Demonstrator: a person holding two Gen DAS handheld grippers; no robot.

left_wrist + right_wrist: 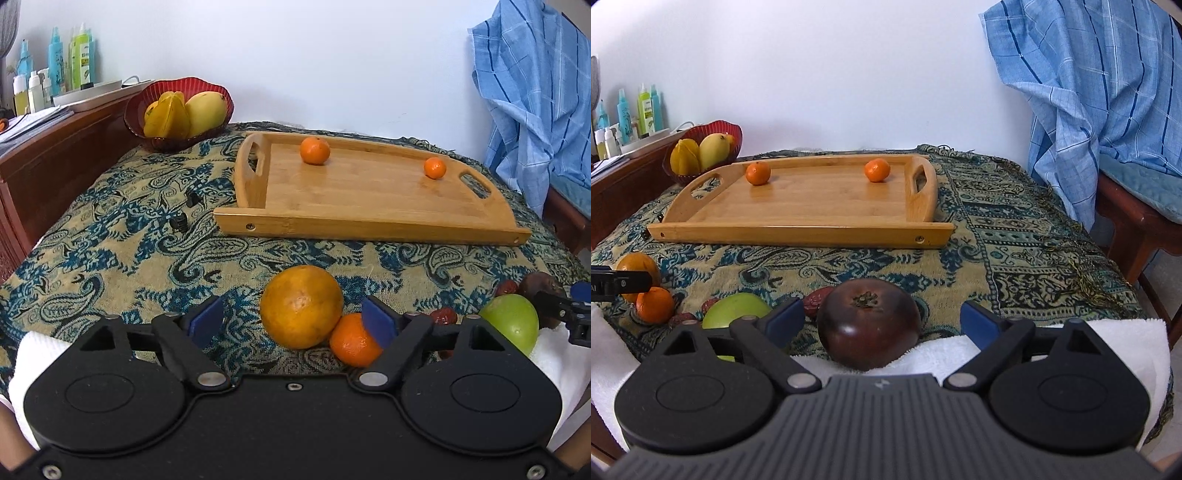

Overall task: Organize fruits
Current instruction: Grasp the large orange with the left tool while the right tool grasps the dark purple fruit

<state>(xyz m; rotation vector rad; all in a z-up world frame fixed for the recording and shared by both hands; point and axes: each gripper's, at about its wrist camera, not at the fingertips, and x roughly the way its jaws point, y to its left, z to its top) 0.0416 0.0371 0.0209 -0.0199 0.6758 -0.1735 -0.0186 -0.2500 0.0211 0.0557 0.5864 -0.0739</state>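
Note:
A large orange (301,306) lies on the patterned cloth between the blue pads of my left gripper (293,323), which is open, with a gap at the left pad. A small mandarin (351,343) touches the orange and sits partly behind the right pad. In the right wrist view a dark purple-brown fruit (868,328) rests on a white towel (960,354) between the pads of my right gripper (882,325), which is open with room on both sides. The wooden tray (369,221) beyond holds two mandarins (314,150) (434,168).
A green apple (738,310) and red dates (812,304) lie between the two grippers. A red bowl (192,81) with yellow fruit stands at the back left beside a wooden ledge with bottles. A blue cloth (1089,92) hangs over a chair at the right.

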